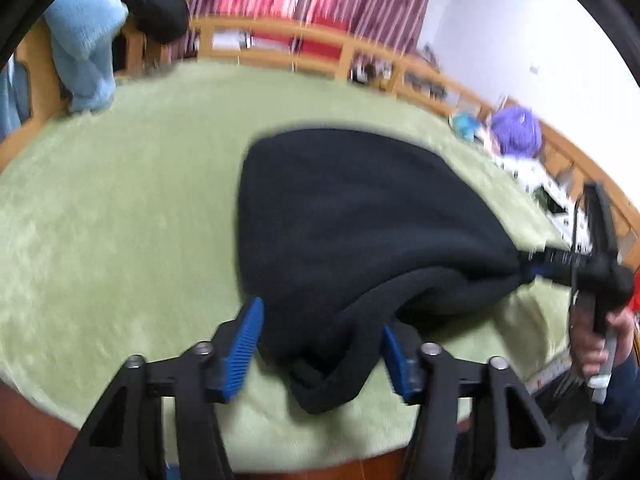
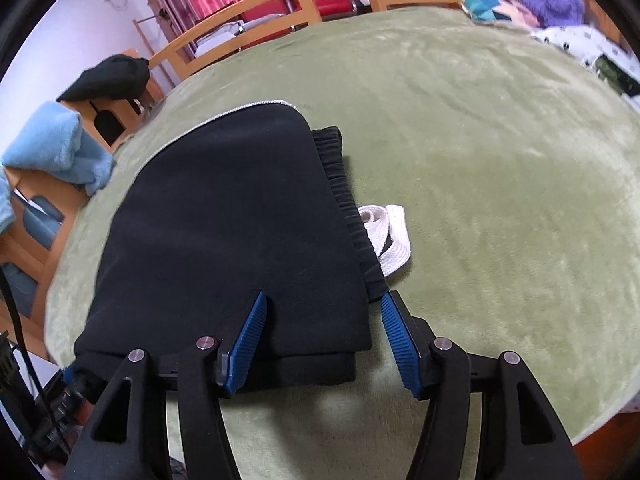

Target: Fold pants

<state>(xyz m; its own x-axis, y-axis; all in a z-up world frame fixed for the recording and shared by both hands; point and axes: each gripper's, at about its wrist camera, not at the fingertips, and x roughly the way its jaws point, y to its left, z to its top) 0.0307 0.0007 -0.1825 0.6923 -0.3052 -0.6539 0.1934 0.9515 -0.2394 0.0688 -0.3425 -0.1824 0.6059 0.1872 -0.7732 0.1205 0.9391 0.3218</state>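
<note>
Pants are lying folded into a compact black stack on the green blanket covering the bed, elastic waistband showing along the right edge under the top layer. I'm hovering my right gripper over the near right corner, jaws standing partly open, pads not pressing the cloth. My left gripper is straddling the bunched near-left corner, jaws also partly open, cloth sitting between the pads but not pinched as far as I can tell; that view is blurred. Judging it: main folds are looking done, the left corner is still lumpy and wants flattening. A white cloth item is poking out from beside the waistband. Blue towel is hanging on the rail, well apart.
</note>
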